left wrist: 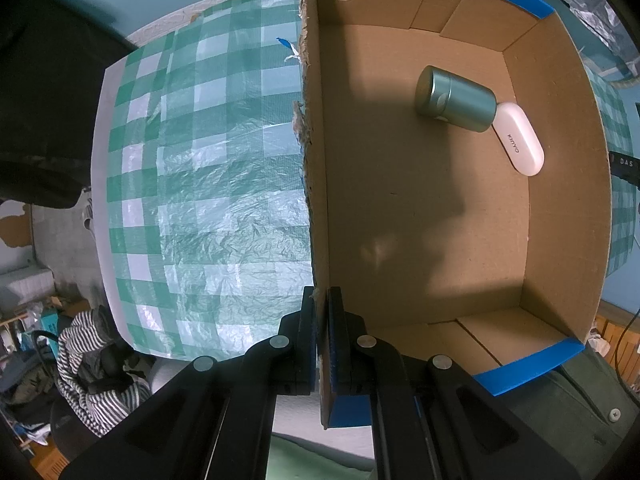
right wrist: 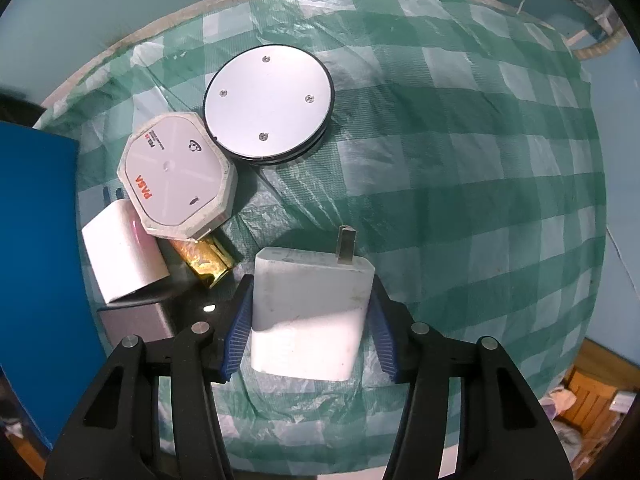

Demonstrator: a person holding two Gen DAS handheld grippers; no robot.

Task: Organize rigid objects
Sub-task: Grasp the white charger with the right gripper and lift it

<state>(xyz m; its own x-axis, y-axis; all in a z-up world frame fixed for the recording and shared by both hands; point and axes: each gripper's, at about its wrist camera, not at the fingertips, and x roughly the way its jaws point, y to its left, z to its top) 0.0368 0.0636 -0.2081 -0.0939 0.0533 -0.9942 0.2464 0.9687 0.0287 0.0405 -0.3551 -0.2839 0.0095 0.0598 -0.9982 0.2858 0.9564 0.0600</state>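
Green-and-white checked plastic sheeting (right wrist: 460, 160) covers the table in both views. In the left wrist view, the left gripper (left wrist: 322, 332) at the bottom centre has its jaws clamped together on the torn side wall of the cardboard box (left wrist: 560, 208), most likely to keep the box from sliding while things are dropped in. Inside the box, toward the upper right, a small green tin (left wrist: 454, 98) lies on its side touching a white oval case (left wrist: 520, 140).

In the right wrist view, the right gripper (right wrist: 310, 320) at lower centre straddles a white charger (right wrist: 308, 312) whose plug prong points up the frame. Its blue pads lie along the charger's two long sides, apparently touching, though I cannot tell if they grip firmly. To the left sits a cluster yet to be sorted: a round silver disc (right wrist: 268, 100), an octagonal white box (right wrist: 176, 180), a white cube (right wrist: 120, 256), a gold wrapped piece (right wrist: 206, 260) and a grey block (right wrist: 136, 322). The charger looks like the next item bound for the box.
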